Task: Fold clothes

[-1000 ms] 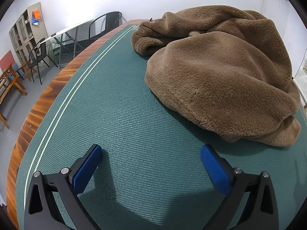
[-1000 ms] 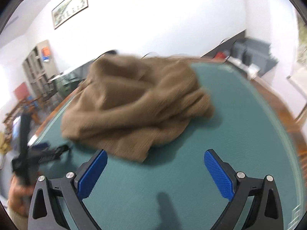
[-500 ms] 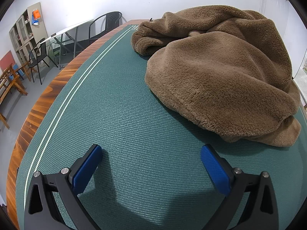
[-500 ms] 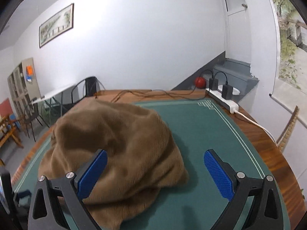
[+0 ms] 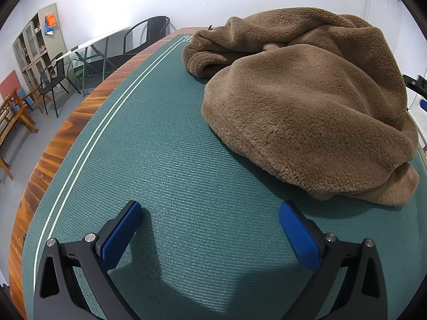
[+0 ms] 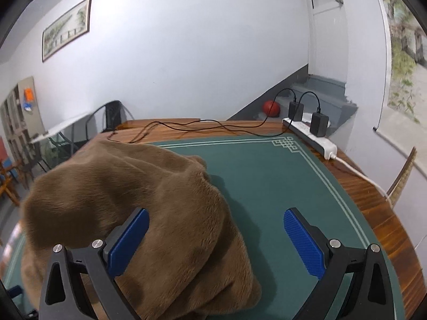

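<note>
A brown fleece garment lies crumpled in a heap on the green mat, at the upper right of the left wrist view. My left gripper hovers open over bare mat, short of the garment's near hem, nothing between its blue pads. In the right wrist view the same garment fills the lower left. My right gripper is open above it, the left pad over the fleece, the right pad over bare mat.
The mat covers a wooden table with a white power strip, two black chargers and cables at its far edge. Chairs and a glass side table stand beyond the left edge. A red ball lies by the wall.
My right gripper has swung right and come closer over the garment, so the table's far right corner and power strip now show. The left gripper has stayed still.
</note>
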The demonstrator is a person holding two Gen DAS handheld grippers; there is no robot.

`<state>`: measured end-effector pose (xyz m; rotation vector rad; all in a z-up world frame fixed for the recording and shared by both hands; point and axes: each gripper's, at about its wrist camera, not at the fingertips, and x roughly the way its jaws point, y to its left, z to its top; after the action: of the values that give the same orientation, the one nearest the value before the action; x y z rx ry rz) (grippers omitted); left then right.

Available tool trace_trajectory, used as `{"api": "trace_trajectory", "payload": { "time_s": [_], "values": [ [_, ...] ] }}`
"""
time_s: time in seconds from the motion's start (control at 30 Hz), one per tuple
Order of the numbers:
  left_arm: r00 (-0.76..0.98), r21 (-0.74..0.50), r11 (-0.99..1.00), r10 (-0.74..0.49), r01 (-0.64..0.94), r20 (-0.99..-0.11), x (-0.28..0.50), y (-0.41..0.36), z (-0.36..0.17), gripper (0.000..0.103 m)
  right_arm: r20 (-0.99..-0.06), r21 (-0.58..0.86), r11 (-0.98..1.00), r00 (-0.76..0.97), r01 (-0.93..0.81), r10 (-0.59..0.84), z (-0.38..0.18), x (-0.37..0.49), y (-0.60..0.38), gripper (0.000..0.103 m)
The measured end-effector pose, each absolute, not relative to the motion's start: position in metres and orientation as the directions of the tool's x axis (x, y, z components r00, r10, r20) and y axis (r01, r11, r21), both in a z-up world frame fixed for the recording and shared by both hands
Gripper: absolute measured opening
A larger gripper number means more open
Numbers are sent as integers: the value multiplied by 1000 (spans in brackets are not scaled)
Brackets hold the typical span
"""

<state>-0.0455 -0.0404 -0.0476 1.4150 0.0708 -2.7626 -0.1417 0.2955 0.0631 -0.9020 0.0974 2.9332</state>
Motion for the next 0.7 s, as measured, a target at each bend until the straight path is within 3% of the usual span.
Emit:
{"api": "trace_trajectory", "payload": {
  "time_s": [0.6,0.7],
  "values": [
    [-584,-25,-998,-10,52,-811,-49,-41,-49,103,-667,267,-960,-703,83,-246,5,-241,303,102],
    [-584,-26,-998,-9,51,-812,-50,-41,-48,103,-690,257,-963,-683,78,-240,0,-243,303,93]
  ]
}}
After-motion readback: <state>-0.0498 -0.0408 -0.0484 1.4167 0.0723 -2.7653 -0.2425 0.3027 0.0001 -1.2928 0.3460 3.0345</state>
